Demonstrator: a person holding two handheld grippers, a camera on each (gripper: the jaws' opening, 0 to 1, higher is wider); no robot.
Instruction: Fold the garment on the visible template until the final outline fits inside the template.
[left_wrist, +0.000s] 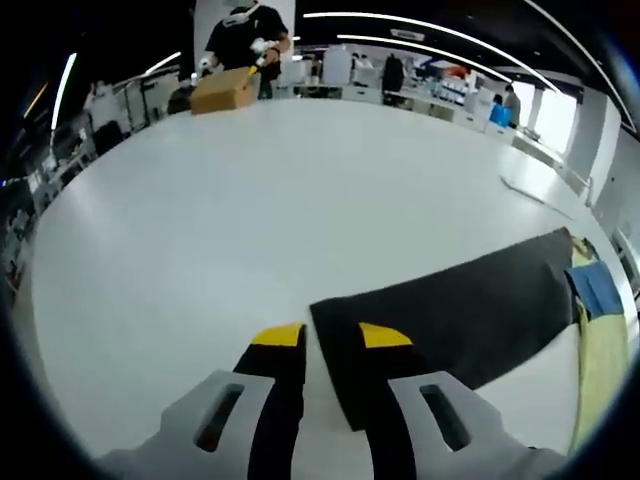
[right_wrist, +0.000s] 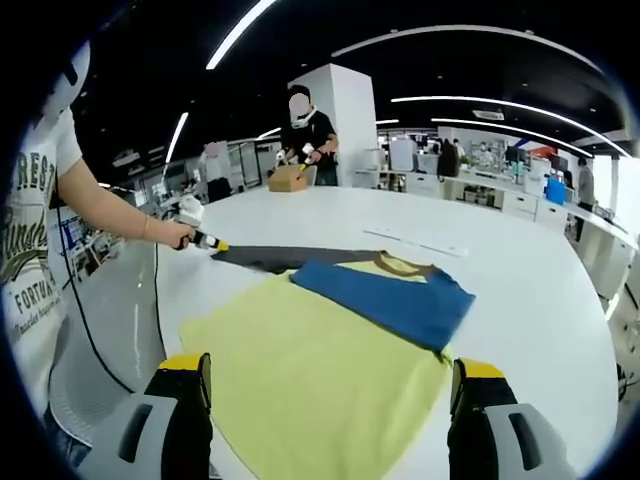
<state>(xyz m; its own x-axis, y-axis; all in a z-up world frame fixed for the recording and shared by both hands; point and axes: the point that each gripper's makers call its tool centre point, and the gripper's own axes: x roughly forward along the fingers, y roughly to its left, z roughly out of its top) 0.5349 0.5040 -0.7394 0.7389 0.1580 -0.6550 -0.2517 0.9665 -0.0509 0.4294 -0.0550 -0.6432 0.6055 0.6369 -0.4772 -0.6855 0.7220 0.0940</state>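
A yellow garment (right_wrist: 300, 370) with a blue panel (right_wrist: 385, 290) and a brown collar lies spread flat on the white table (right_wrist: 540, 300). From under its far side a dark grey template sheet (right_wrist: 270, 257) sticks out. My right gripper (right_wrist: 332, 366) hovers over the garment's near edge, jaws wide apart and holding nothing. My left gripper (left_wrist: 331, 336) is open at the sheet's (left_wrist: 450, 310) corner, which lies between its jaws. The left gripper (right_wrist: 197, 238) also appears at the sheet's left end, held by a hand. The garment (left_wrist: 600, 360) runs along the right edge of the left gripper view.
A cardboard box (left_wrist: 225, 90) stands at the table's far edge, with a person in black (right_wrist: 308, 135) behind it. Flat white papers (right_wrist: 420, 240) lie beyond the garment. A person in a white T-shirt (right_wrist: 35, 250) stands at the left, with a black cable (right_wrist: 90, 340) hanging down.
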